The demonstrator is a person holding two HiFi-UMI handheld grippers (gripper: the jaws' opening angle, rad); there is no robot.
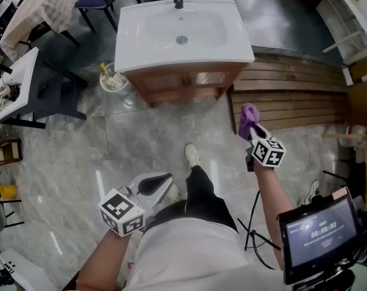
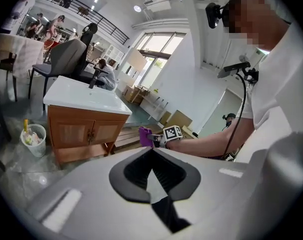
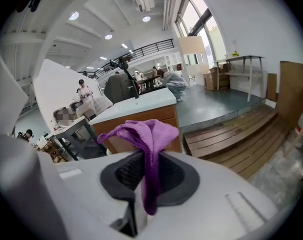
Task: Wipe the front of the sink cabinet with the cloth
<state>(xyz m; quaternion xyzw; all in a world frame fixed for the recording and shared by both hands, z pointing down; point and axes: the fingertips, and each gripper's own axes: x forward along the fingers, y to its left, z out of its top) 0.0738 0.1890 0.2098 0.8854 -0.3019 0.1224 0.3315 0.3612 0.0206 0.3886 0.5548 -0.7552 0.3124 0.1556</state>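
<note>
The sink cabinet, a white basin (image 1: pixel 181 32) on a wooden front (image 1: pixel 183 80) with two doors, stands ahead on the marble floor. My right gripper (image 1: pixel 251 129) is shut on a purple cloth (image 1: pixel 248 116), held in the air to the right of the cabinet and short of it. In the right gripper view the cloth (image 3: pixel 147 134) bunches above the jaws, with the cabinet (image 3: pixel 141 118) behind it. My left gripper (image 1: pixel 165 185) hangs low by the person's leg, shut and empty. The left gripper view shows the cabinet front (image 2: pixel 86 133) and the cloth (image 2: pixel 144 135) from the side.
A white bin with bottles (image 1: pixel 112 77) stands at the cabinet's left corner. Wooden slatted steps (image 1: pixel 292 93) lie right of it. A white table (image 1: pixel 17 83) and chairs are at the left. A monitor on a tripod (image 1: pixel 320 232) is by the right arm.
</note>
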